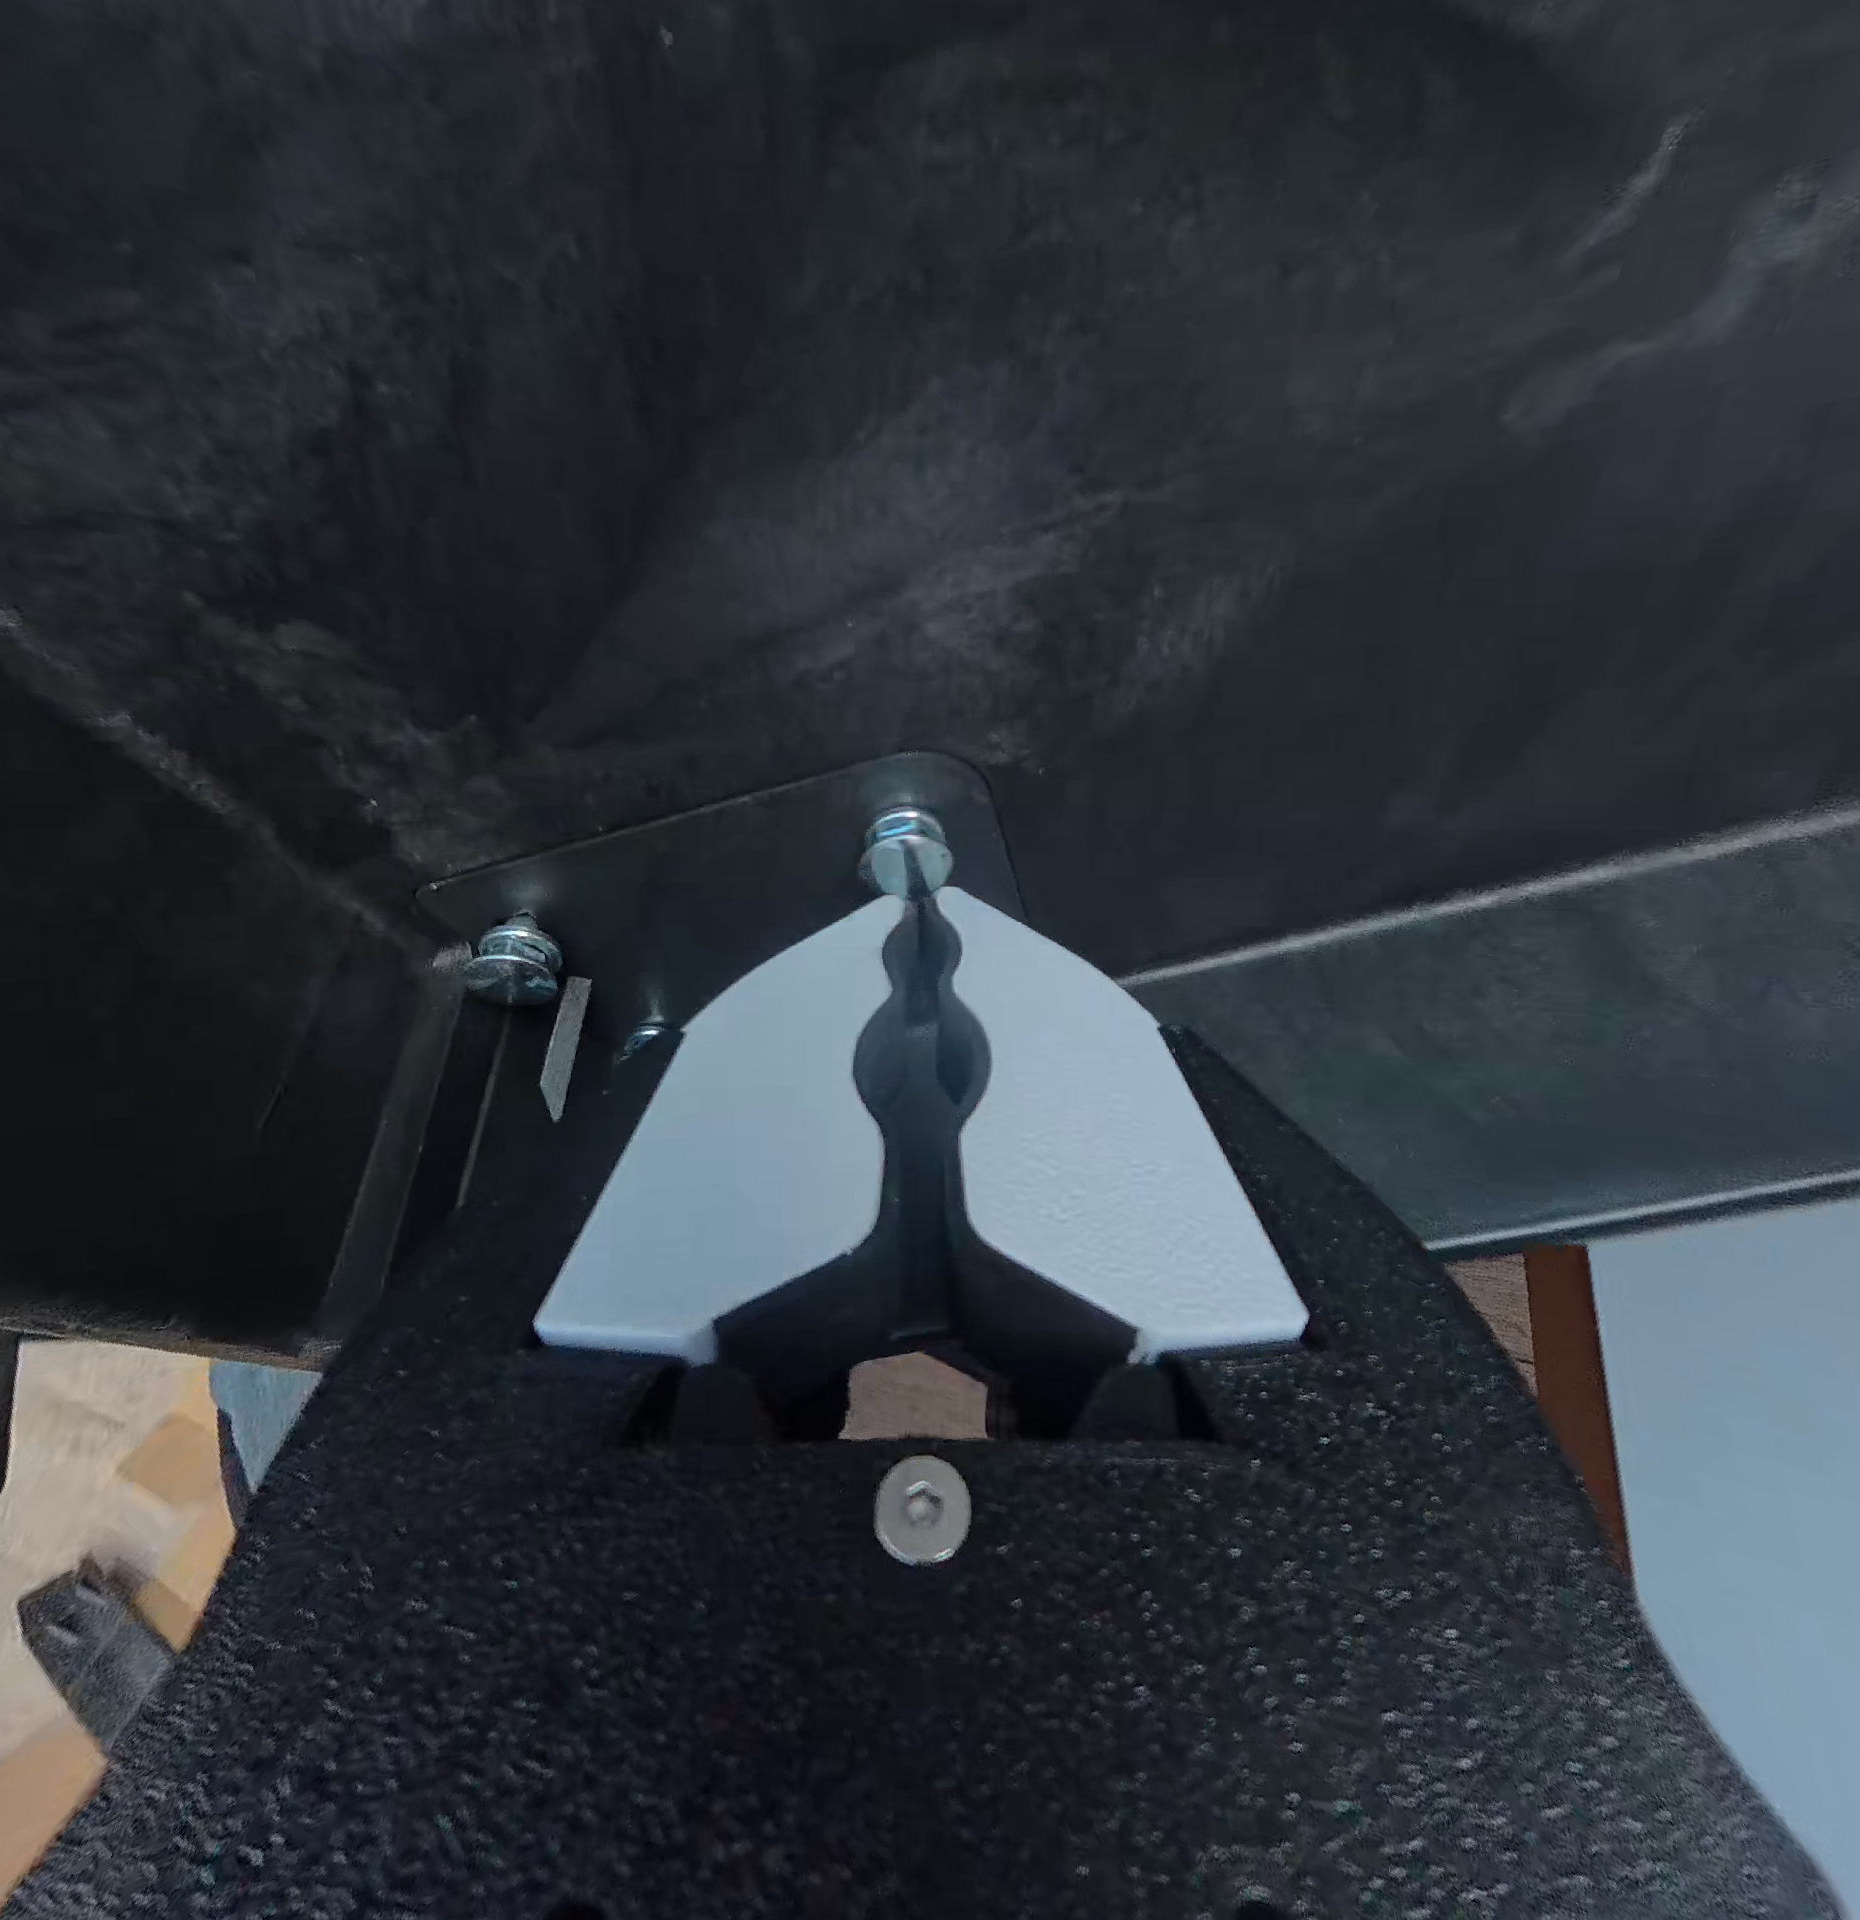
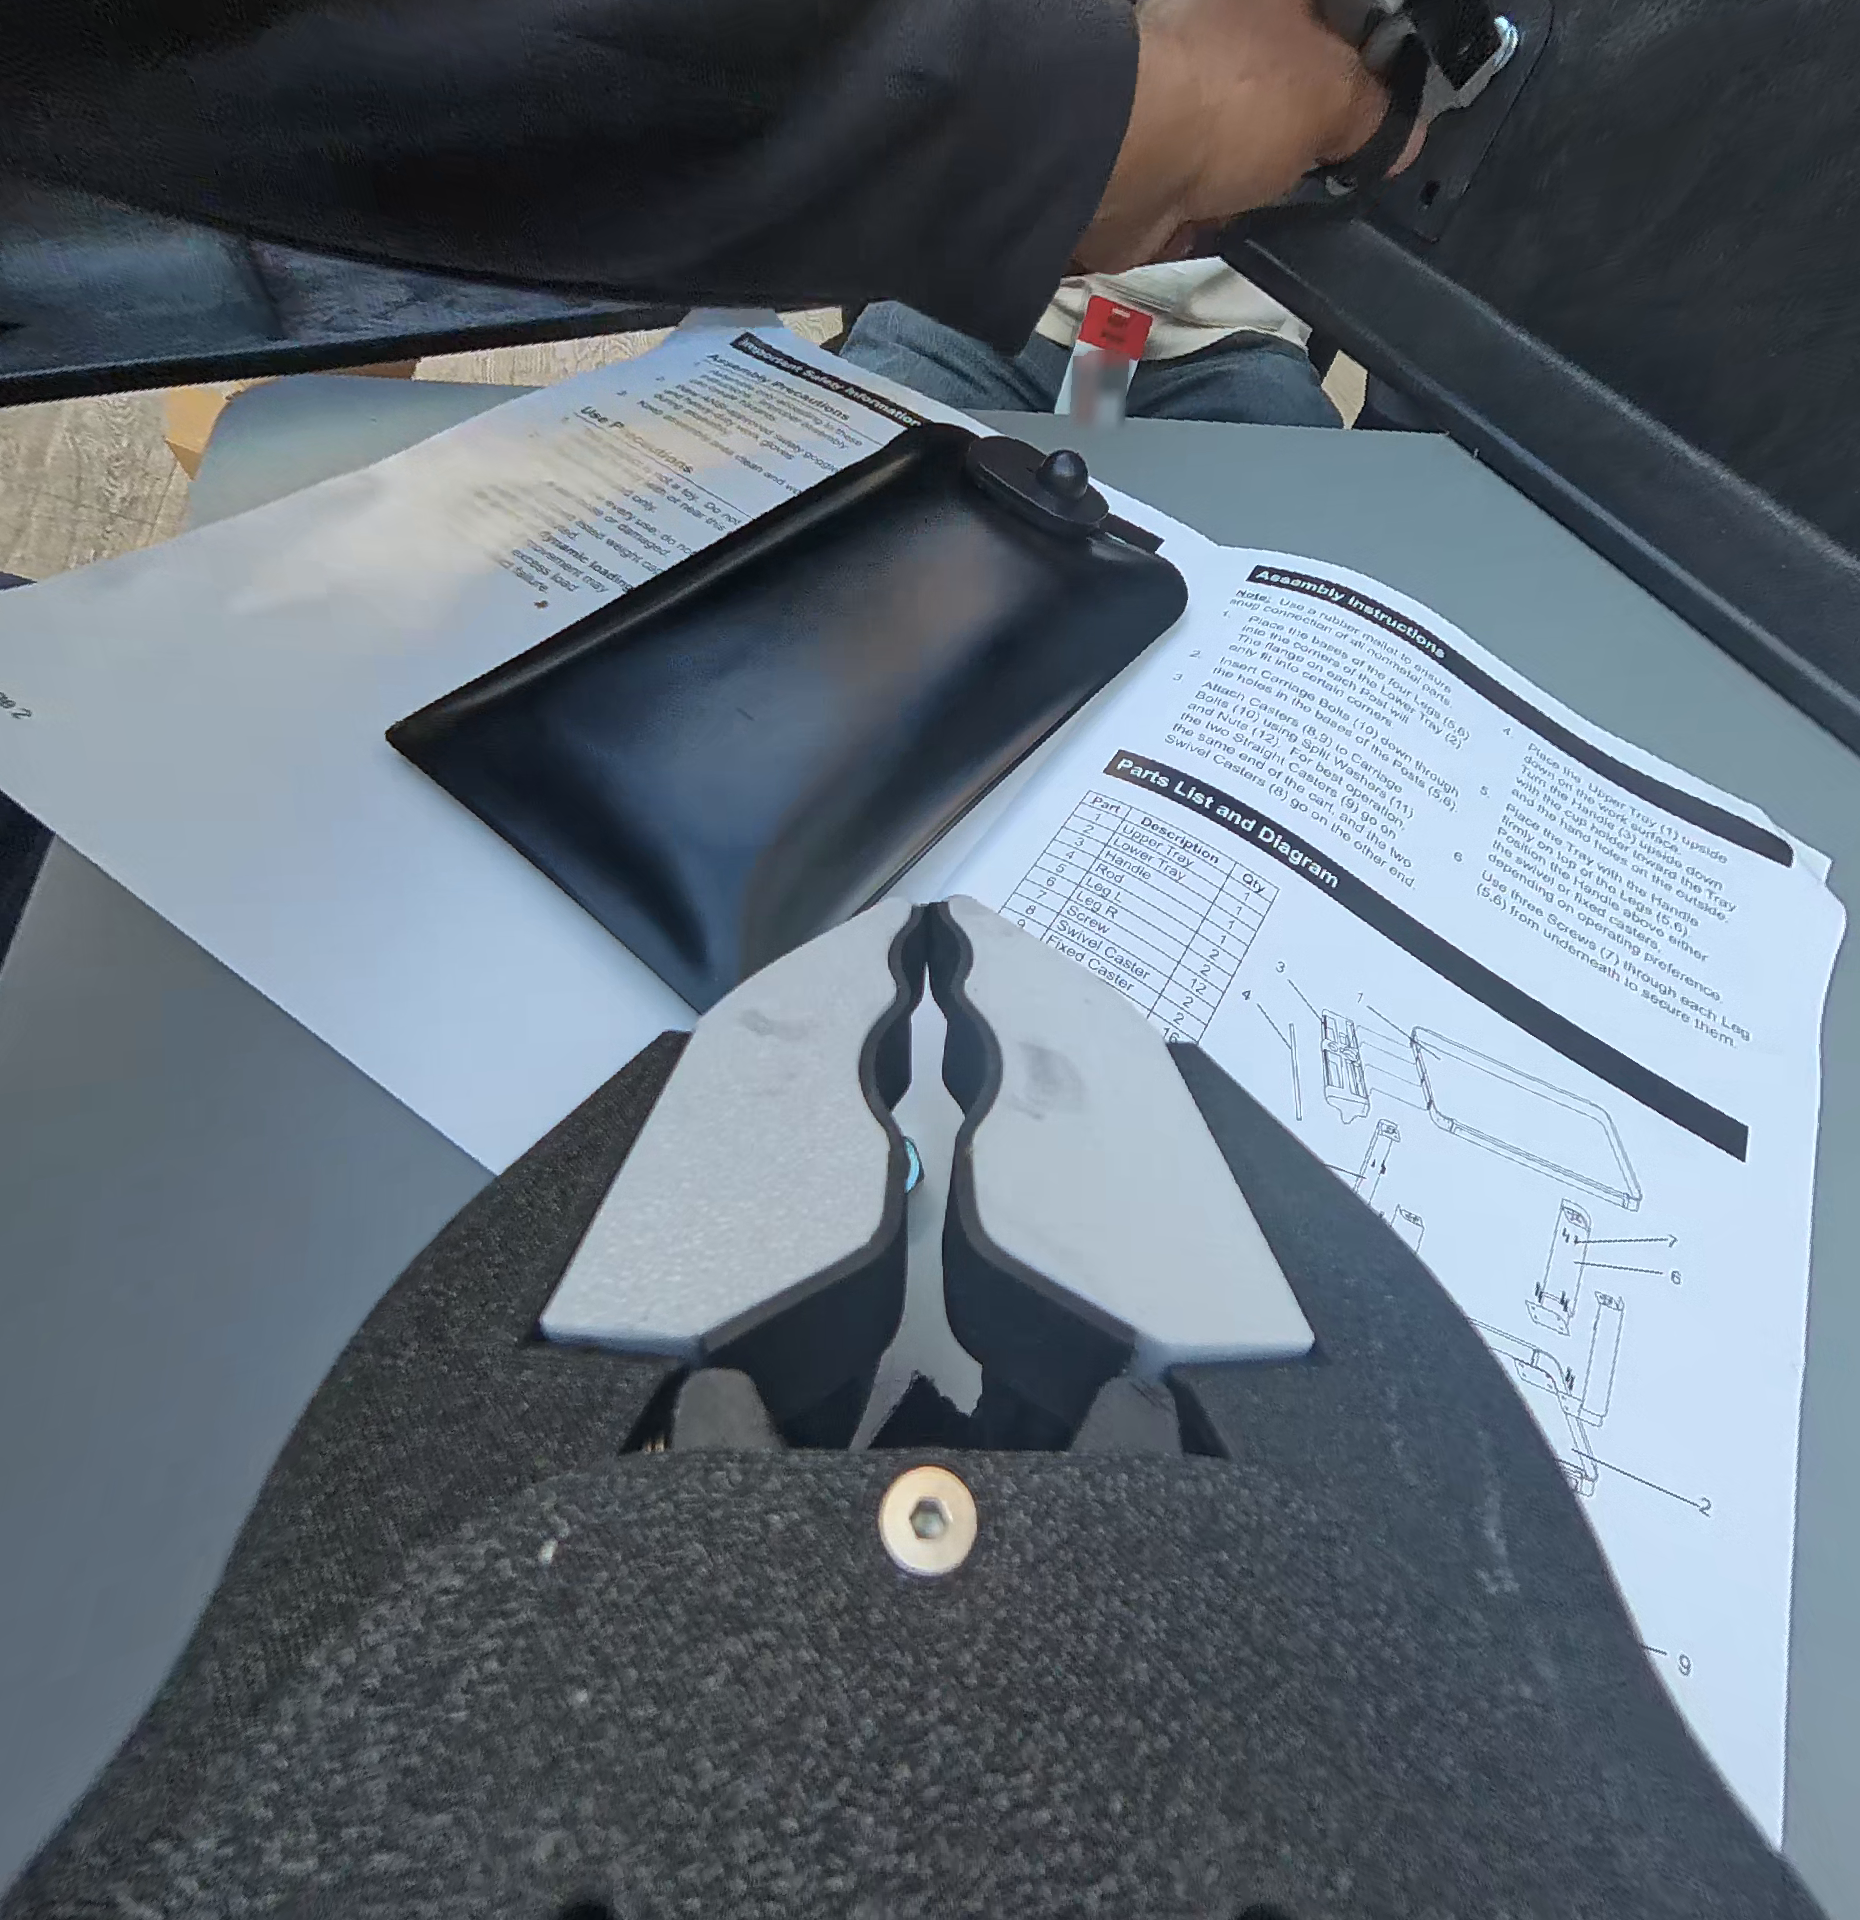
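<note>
In the left wrist view my left gripper (image 1: pixel 918 906) points up at the underside of a black textured plastic body (image 1: pixel 905 416). It is shut on a thin dark rod (image 1: pixel 931 997), whose tip meets the head of a silver screw (image 1: pixel 890 844) in a black metal bracket plate (image 1: pixel 718 883). A second silver screw (image 1: pixel 510 961) stands at the plate's left corner. In the right wrist view my right gripper (image 2: pixel 928 909) is shut, hovering over a black dish-shaped plastic piece (image 2: pixel 780 707) and printed instruction sheets (image 2: pixel 1425 935). A small bluish metal bit (image 2: pixel 910 1153) shows deep between its pads; I cannot tell if it is gripped.
The sheets and black piece lie on a grey table (image 2: pixel 178 1247). A person's sleeve (image 2: pixel 490 125) and hand (image 2: pixel 1217 135) reach across the top toward a black frame (image 2: pixel 1632 468). A black beam (image 1: pixel 1528 1018) runs right of the bracket. Wooden floor (image 1: pixel 74 1455) shows below. The grippers' ends are close to 45 cm from one another.
</note>
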A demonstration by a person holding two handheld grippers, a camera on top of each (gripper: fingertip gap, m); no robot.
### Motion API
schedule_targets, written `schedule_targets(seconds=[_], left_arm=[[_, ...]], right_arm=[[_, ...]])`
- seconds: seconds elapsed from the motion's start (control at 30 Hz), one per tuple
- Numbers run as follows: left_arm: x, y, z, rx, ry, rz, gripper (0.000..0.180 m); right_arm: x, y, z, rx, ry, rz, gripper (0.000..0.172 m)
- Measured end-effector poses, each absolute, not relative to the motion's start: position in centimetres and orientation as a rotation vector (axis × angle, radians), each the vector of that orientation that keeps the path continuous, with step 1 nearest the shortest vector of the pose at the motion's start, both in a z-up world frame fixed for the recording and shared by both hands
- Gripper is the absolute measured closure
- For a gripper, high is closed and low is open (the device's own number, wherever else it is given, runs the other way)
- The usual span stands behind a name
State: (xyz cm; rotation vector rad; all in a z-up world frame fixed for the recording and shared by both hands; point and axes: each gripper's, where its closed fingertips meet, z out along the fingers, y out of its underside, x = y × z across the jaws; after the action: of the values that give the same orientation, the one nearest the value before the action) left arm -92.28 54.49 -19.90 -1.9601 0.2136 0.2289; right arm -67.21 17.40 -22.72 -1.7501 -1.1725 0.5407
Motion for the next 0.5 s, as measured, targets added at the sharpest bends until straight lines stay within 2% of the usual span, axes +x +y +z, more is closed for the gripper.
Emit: schedule_targets(seconds=[0.2, 0.5], left_arm=[[-91.8, 53.3, -20.6, -1.953, 0.248, 0.205, 0.180], [-91.1, 53.0, -18.3, -1.964, 0.293, 0.197, 0.180]], right_arm=[[-67.2, 17.4, -22.7, -1.751, -1.174, 0.547, 0.172], [-67.2, 17.3, -22.7, -1.747, -1.175, 0.548, 0.172]])
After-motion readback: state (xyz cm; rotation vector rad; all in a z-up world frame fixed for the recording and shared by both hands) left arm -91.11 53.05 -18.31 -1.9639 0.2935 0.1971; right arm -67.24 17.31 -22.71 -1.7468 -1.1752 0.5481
